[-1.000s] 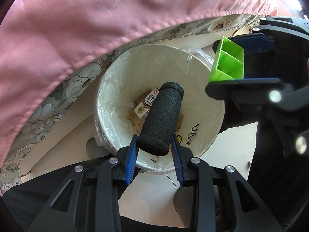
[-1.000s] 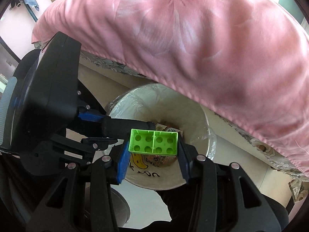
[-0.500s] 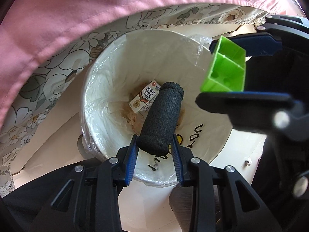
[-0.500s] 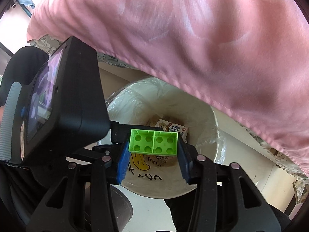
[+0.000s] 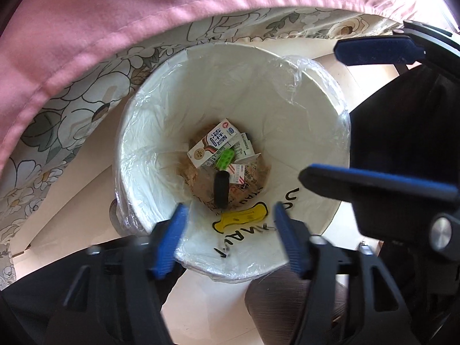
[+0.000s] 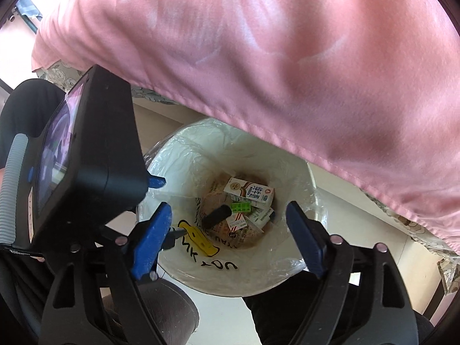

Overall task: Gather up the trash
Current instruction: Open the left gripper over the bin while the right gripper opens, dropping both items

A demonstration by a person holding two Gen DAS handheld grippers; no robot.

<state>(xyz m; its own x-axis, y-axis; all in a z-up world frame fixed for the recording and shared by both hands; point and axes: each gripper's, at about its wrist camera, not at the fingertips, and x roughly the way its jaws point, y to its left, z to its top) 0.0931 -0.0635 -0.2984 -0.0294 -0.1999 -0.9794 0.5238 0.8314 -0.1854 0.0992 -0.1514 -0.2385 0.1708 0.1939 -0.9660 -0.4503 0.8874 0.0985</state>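
A white trash bin (image 5: 149, 132) lined with clear plastic stands on the floor below both grippers; it also shows in the right wrist view (image 6: 299, 178). At its bottom lie a black foam cylinder (image 5: 221, 188) (image 6: 217, 215), a green toy brick (image 5: 225, 158) (image 6: 241, 207) and a milk carton (image 5: 214, 143) (image 6: 249, 193) among other cartons. My left gripper (image 5: 231, 241) is open and empty over the bin's near rim. My right gripper (image 6: 230, 241) is open and empty above the bin; its blue fingers (image 5: 376, 50) reach in from the right in the left wrist view.
A pink bedsheet (image 5: 143, 14) (image 6: 287, 57) over a floral cover (image 5: 72, 100) overhangs the bin's far side. The left gripper's body (image 6: 86, 158) fills the left of the right wrist view. Pale floor (image 5: 207, 310) surrounds the bin.
Both grippers have opened. The black foam cylinder and the green brick have dropped to the bottom of the bin. The left wrist view has moved further over the bin.
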